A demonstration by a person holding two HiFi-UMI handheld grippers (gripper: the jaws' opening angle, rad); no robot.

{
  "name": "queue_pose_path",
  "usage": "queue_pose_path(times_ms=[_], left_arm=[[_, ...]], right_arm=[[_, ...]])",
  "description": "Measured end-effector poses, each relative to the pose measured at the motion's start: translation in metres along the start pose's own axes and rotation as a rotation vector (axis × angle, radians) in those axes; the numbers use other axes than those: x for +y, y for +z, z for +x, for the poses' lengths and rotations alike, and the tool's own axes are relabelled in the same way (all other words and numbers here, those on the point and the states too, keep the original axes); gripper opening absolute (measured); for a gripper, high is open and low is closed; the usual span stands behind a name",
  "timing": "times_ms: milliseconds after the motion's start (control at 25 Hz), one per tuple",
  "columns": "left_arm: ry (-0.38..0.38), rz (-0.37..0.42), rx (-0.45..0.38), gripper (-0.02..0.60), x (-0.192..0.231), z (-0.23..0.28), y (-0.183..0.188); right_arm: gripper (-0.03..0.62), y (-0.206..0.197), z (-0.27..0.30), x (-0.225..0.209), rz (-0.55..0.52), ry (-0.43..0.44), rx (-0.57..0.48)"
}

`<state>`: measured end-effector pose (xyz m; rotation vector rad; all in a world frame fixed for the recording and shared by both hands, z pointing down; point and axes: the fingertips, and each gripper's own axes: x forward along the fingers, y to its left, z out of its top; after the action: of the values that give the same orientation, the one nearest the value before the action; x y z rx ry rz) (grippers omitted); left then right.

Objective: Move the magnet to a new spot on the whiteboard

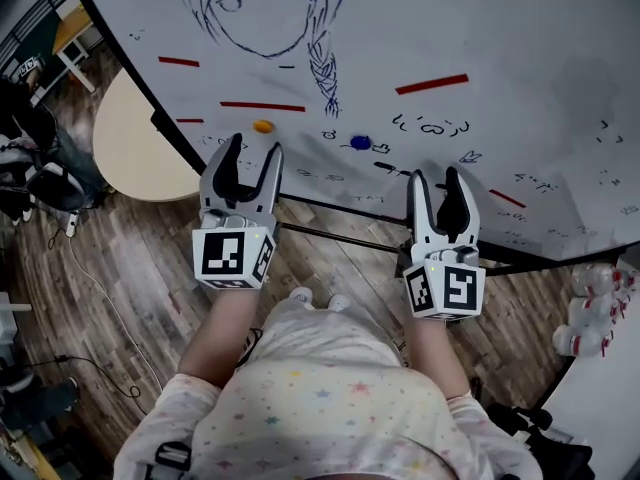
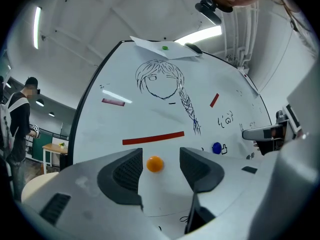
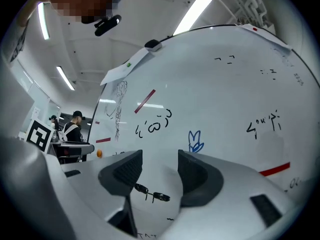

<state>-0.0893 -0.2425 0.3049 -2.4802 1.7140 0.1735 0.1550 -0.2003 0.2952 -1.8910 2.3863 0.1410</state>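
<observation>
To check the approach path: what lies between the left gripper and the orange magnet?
Only bare whiteboard; the left gripper view shows the orange magnet centred ahead of the left gripper's open jaws.

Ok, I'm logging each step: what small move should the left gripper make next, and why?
Probably ease the left gripper forward to the whiteboard and close on the orange magnet: its jaws stand apart, and in the left gripper view the magnet sits centred between them, not yet gripped.

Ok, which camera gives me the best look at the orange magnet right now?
The left gripper view: the orange magnet sits large on the whiteboard, framed between the open fingers. The head view shows it small, beyond the left gripper; the right gripper view, just a tiny orange speck.
</observation>
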Motion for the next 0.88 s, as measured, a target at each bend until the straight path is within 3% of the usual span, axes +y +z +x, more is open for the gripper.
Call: queue_pose_path(times_ms=[360,600,880], left_arm=[[-0.019,-0.025,0.003,0.212,0.005,0.009,-0.01],[-0.01,0.012,0.007,0.21,0.009,0.013,-0.015],[-0.013,-0.002,0.02,0.199,0.016,0.014,-0.021]], right_arm=[[0.203,0.001,0.002,0.002,-0.033,-0.024,-0.002],[0.201,-0.003,0.004,0.001,-0.042,-0.039,0.013],[0.199,-0.01,0.001,0.006,-0.05,-0.033,0.022]])
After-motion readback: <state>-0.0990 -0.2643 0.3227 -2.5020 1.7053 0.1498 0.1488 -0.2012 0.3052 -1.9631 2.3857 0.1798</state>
